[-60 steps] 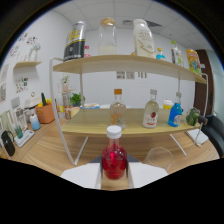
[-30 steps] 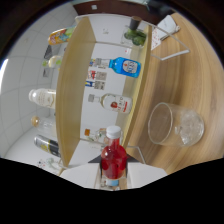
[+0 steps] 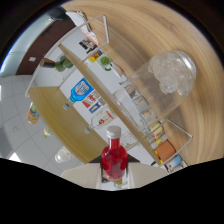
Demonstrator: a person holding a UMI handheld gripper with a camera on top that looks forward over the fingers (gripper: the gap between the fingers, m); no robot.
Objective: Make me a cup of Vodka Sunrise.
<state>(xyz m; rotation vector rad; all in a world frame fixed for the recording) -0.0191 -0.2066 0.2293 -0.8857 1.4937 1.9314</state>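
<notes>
A small bottle of red liquid (image 3: 113, 159) with a white cap (image 3: 114, 132) stands between my fingers, and my gripper (image 3: 114, 178) is shut on its lower body. The whole scene looks rolled far over, so the bottle is tipped steeply with my gripper. Beyond the cap and off to one side, a clear glass (image 3: 165, 87) with ice cubes in it rests on the wooden tabletop (image 3: 130, 30). I see no red liquid in the glass. The cap still looks to be on the bottle.
A two-level wooden shelf rack (image 3: 75, 62) on white wire legs stands beyond the bottle. It holds a blue bottle (image 3: 80, 90), a clear spirit bottle (image 3: 103, 119) and several other bottles and jars. A tiled wall lies behind it.
My gripper has rolled from upright to far past sideways with the red bottle in it. The ice-filled glass has come into view and now sits closer to the bottle's cap.
</notes>
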